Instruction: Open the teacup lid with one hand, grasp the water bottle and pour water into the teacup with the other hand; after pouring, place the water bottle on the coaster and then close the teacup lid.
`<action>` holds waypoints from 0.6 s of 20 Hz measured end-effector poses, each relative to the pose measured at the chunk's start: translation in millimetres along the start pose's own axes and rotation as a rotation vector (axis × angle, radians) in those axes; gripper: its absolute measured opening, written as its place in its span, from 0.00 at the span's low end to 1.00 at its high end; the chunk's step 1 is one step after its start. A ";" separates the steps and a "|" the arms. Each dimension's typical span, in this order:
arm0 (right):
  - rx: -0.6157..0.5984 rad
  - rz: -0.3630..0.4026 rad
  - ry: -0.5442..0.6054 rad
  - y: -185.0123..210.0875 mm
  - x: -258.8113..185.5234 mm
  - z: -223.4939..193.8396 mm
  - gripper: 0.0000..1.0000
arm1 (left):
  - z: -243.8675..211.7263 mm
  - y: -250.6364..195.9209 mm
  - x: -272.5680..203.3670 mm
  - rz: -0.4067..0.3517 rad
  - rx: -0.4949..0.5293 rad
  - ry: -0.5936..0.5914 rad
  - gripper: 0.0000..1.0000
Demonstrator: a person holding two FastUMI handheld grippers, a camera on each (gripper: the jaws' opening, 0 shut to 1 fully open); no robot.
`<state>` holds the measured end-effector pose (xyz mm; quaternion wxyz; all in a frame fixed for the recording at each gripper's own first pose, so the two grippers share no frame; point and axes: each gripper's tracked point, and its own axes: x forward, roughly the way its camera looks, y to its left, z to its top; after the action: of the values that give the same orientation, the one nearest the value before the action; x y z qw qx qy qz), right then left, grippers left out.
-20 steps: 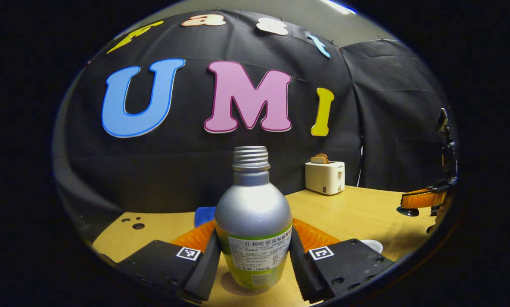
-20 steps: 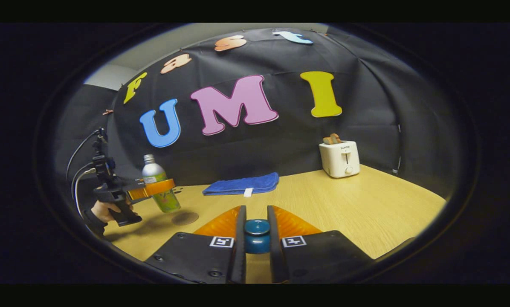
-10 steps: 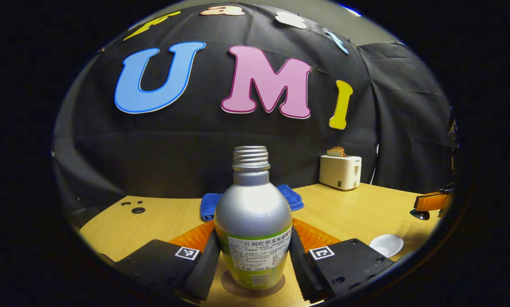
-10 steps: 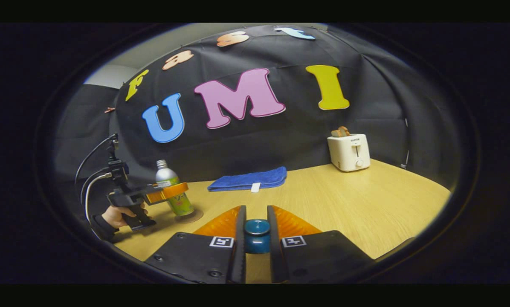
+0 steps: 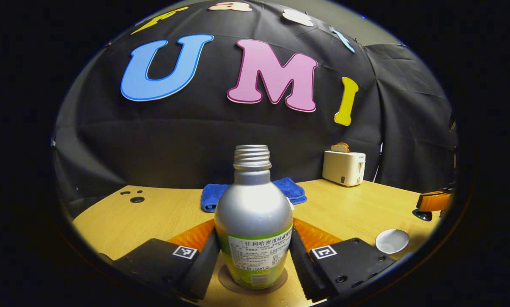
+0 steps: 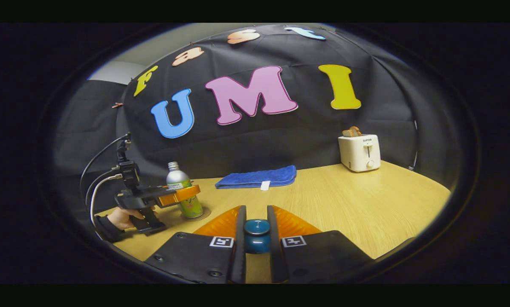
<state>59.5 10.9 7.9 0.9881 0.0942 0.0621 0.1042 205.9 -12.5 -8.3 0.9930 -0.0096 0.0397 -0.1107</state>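
Surroundings: blue towel (image 6: 257,178) folded flat near the worktop's (image 6: 344,200) far edge, cream toaster (image 6: 360,152) with bread in its slot toward the far right corner. Both well apart from the bottle and the fingers. Towel sits directly behind the bottle in the left gripper view (image 5: 285,192), not touching it. Small dark holes (image 5: 136,199) in the worktop near the far left edge.

Water bottle (image 5: 253,221): silver metal shoulder and neck, threaded mouth with no cap, green lower body with a white label. Upright, base on the round brown coaster (image 5: 276,285), coaster rim showing around the base. In the right gripper view the bottle (image 6: 182,187) stands near the left edge of the worktop.

Left gripper (image 5: 253,260): fingers on both sides of the bottle's lower body, pressing the label band. A hand (image 6: 120,216) holds this gripper's handle, seen in the right gripper view, cables running up from it.

Right gripper (image 6: 257,238): fingers closed on the dark blue knob of the teacup lid (image 6: 257,236); lid held above the worktop. The same gripper appears at the right rim of the left gripper view.

Teacup (image 5: 392,241): white, open, on the worktop right of the bottle, well apart from it. Contents can't be made out.

Room: wide bare worktop between bottle, towel and toaster; the right half is open out to the right edge.
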 end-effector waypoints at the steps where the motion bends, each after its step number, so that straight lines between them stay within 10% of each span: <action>1: -0.003 0.002 -0.002 0.8 -0.1 1.0 0.26 | -1.8 -2.1 -1.8 -0.008 0.003 0.010 0.83; 12: -0.072 0.051 -0.023 23.2 11.3 2.2 0.31 | -6.8 -12.3 -55.1 0.036 0.025 0.119 0.98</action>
<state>66.2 35.3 13.5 0.9885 0.0615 0.0446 0.1304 149.1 -12.5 -10.5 0.9908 0.0101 0.0972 -0.0938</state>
